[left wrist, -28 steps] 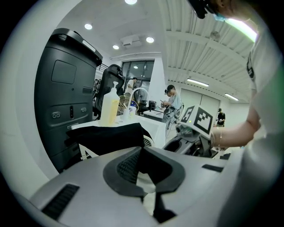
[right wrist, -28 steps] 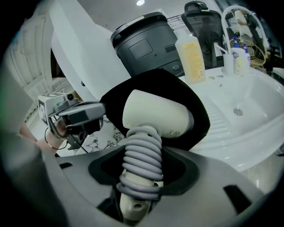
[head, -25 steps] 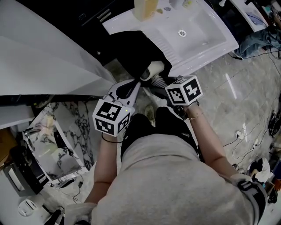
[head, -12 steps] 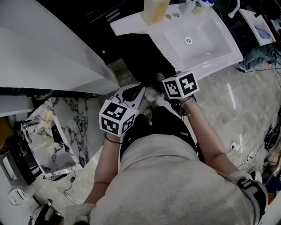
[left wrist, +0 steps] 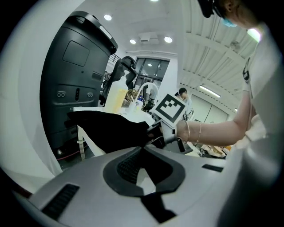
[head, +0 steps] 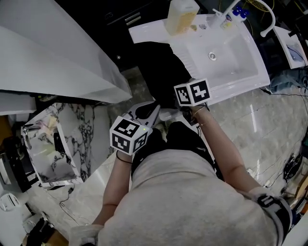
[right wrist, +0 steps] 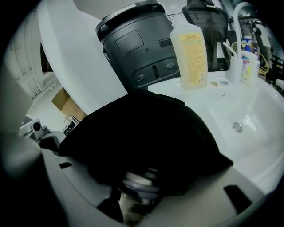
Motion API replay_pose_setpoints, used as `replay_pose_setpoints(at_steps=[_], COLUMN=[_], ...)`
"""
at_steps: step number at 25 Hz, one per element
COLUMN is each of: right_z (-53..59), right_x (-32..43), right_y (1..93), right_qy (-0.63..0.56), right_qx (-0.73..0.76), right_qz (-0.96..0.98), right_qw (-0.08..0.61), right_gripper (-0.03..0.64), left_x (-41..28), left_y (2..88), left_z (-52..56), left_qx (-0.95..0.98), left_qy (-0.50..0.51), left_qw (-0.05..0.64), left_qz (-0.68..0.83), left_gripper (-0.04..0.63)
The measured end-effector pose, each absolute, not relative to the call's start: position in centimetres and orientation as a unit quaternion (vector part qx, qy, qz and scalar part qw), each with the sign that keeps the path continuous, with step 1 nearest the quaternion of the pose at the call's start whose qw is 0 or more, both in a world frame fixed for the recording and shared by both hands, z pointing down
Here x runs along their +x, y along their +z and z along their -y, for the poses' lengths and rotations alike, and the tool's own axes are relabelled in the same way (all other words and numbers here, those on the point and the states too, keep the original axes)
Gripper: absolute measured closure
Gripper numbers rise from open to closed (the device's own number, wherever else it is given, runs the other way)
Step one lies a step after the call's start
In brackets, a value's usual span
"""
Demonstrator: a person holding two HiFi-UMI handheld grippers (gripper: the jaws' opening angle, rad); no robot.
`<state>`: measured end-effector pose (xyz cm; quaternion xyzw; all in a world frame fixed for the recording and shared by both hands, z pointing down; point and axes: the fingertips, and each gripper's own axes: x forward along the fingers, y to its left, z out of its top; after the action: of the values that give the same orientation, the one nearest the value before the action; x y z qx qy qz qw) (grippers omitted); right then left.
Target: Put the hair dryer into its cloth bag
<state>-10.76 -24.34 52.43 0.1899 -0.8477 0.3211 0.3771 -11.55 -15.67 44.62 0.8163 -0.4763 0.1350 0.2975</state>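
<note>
The black cloth bag hangs over the front edge of the white sink counter. My right gripper is shut on the cream hair dryer. Its ribbed collar shows at the bag's mouth and its head is hidden inside the black cloth bag. My left gripper is shut on the lower edge of the bag, just left of the right one. In the left gripper view the right gripper's marker cube sits close beyond the cloth.
A yellow bottle and small bottles stand at the back of the sink, near a curved tap. A dark grey machine and a slanted white panel lie left of the bag. Cables trail on the marble floor at right.
The hair dryer's head, bare below the bag a second ago, has gone into the bag. My right gripper moved toward the sink with it; the left kept its hold on the bag.
</note>
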Motion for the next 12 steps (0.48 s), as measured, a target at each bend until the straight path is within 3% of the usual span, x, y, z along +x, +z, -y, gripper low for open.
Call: replay_pose_setpoints(at_steps=[12], right_z=[26.8], right_x=[-12.5], right_y=[55.0], right_qy=[0.295], right_qx=[0.185], right_qz=[0.850], right_qw=[0.394], right_gripper=[0.385], left_x=[-12.2], left_y=[46.5], left_z=[16.5], left_qx=[0.781], left_qy=[0.126], left_qw=[0.334], left_qz=[0.513], left_gripper=[0.583])
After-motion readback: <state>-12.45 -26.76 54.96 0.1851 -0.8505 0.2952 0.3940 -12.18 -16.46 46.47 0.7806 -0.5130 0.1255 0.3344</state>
